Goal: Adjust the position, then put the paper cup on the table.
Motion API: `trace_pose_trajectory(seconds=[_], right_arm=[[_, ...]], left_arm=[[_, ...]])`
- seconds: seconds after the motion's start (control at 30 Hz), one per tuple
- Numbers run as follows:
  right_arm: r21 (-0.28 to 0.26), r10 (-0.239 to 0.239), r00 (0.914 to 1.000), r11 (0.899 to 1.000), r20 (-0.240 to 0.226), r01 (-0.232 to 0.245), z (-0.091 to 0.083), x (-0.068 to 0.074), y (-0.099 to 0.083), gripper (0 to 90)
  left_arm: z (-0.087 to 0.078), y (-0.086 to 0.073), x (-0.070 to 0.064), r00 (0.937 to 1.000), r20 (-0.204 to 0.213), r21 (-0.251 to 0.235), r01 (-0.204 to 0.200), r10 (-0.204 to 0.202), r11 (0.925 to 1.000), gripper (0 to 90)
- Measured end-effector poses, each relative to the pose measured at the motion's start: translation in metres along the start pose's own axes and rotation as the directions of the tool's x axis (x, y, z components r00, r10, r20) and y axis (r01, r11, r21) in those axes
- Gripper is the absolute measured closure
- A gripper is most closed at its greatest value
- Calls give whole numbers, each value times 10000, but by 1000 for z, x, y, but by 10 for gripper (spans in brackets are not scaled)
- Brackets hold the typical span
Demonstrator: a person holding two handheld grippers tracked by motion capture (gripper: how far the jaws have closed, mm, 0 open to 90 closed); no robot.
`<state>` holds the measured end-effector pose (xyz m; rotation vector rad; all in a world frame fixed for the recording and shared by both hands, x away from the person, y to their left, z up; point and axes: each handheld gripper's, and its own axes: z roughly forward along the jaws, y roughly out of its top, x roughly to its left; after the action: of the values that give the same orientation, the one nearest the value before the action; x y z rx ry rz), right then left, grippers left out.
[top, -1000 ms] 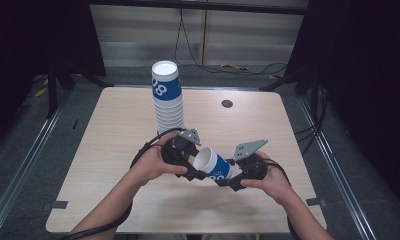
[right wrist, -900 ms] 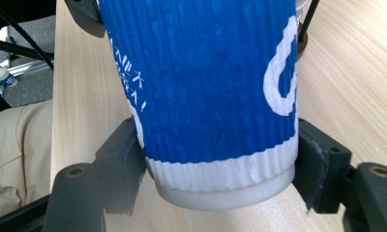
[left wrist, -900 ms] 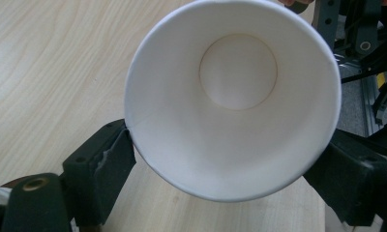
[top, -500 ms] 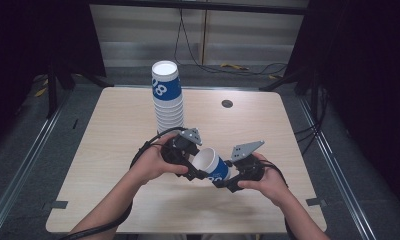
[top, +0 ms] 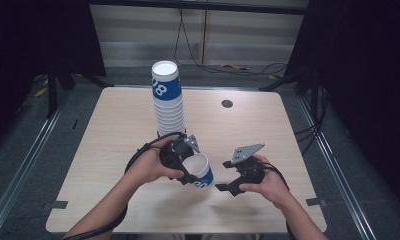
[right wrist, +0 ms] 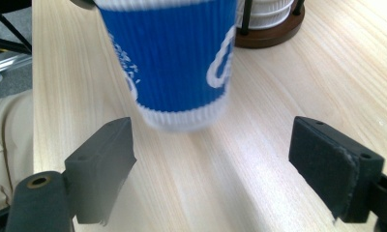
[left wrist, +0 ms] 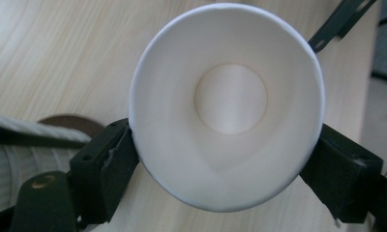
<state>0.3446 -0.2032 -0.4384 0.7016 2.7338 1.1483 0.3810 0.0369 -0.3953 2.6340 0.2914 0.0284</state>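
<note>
Left gripper (top: 188, 175) clamps the blue-and-white paper cup (top: 201, 172) by its rim, jaws pressed on either side; the cup hangs tilted over the table's (top: 113, 125) front middle, mouth toward the person. Right gripper (top: 227, 187) sits just beside its base, jaws spread wide and holding nothing. Behind them, toward the table's centre, rises the tall cup stack (top: 168, 102) on its dark base. A small dark disc (top: 227, 104) lies near the far edge. Bare wood stretches to both side edges.
</note>
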Motion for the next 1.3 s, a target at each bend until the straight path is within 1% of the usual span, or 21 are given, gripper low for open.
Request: trace_pose_trajectory(seconds=[0.13,0.2,0.23,0.27,0.33,0.37,0.47,0.53,0.57,0.6,0.67,0.73,0.77,0.8,0.87,0.93,0.97,1.1,1.17,1.23,1.3], right_arm=[[61,-60,9999,10000,96,59,-2,0,0,159],[83,-22,10000,10000,67,21,-3,-1,0,159],[97,-50,9999,9999,130,49,-3,-1,0,159],[108,-21,9999,9999,116,20,-3,-1,0,159],[115,-38,9999,9999,106,37,-3,-1,2,158],[103,-74,9999,9999,103,73,-3,-1,2,158],[148,-112,9999,9998,49,111,-3,-1,3,159],[143,-196,9998,9997,80,195,-3,-1,3,160],[155,-162,9998,9998,122,160,-3,-1,3,160],[137,-142,9999,9998,80,141,-4,-1,3,160],[151,-131,9998,9998,143,129,-4,-1,2,160],[149,-114,9999,9998,120,112,-5,0,1,160],[144,-153,9998,9998,134,151,-5,0,1,160],[138,-125,9999,9998,110,124,-5,0,0,159],[84,-129,9999,9999,111,128,-5,0,0,159],[89,-93,9999,9999,133,92,-5,0,-1,159],[84,-83,9999,9999,112,82,-5,0,-2,159],[36,-16,9999,10000,127,16,-6,2,-9,158],[21,60,9999,10000,147,-60,-7,2,-14,158],[-90,102,9998,9999,175,-100,-9,1,-19,158],[-120,246,9994,9996,256,-243,-10,1,-23,158]], left_arm=[[6,-2,-2,9996,-239,427,-123,134,9990,166],[7,-3,-1,9995,-229,525,-211,223,9984,162],[8,-3,-2,9997,-224,507,-121,133,9986,160],[9,-4,-1,9994,-238,514,-252,264,9984,157],[10,-8,-1,9993,-306,450,-193,207,9988,155],[10,-9,-1,9997,-231,409,-100,109,9991,154],[11,-14,0,9996,-171,161,-211,213,9996,152],[10,-15,1,9990,-178,136,-402,405,9991,151],[11,-17,0,9991,-153,57,-387,387,9992,150],[11,-18,0,9985,-177,-44,-522,522,9986,149],[12,-20,-1,9979,-203,-94,-614,612,9981,148],[14,-27,-3,9977,-273,-447,-639,627,9970,147],[15,-30,-4,9967,-285,-630,-781,764,9950,146],[16,-33,-5,9969,-185,-789,-775,763,9939,147],[22,-41,-8,9987,43,-854,-506,512,9951,163],[27,-48,-8,9974,-94,-856,-717,712,9937,167],[27,-52,-9,9984,21,-903,-561,565,9943,165],[26,-71,-9,9992,123,-1212,-363,381,9920,164],[25,-81,-8,9996,93,-1282,-251,265,9914,170],[22,-90,-5,9996,96,-1295,-265,279,9912,165],[20,-98,-4,10000,70,-1365,-22,32,9906,165]])
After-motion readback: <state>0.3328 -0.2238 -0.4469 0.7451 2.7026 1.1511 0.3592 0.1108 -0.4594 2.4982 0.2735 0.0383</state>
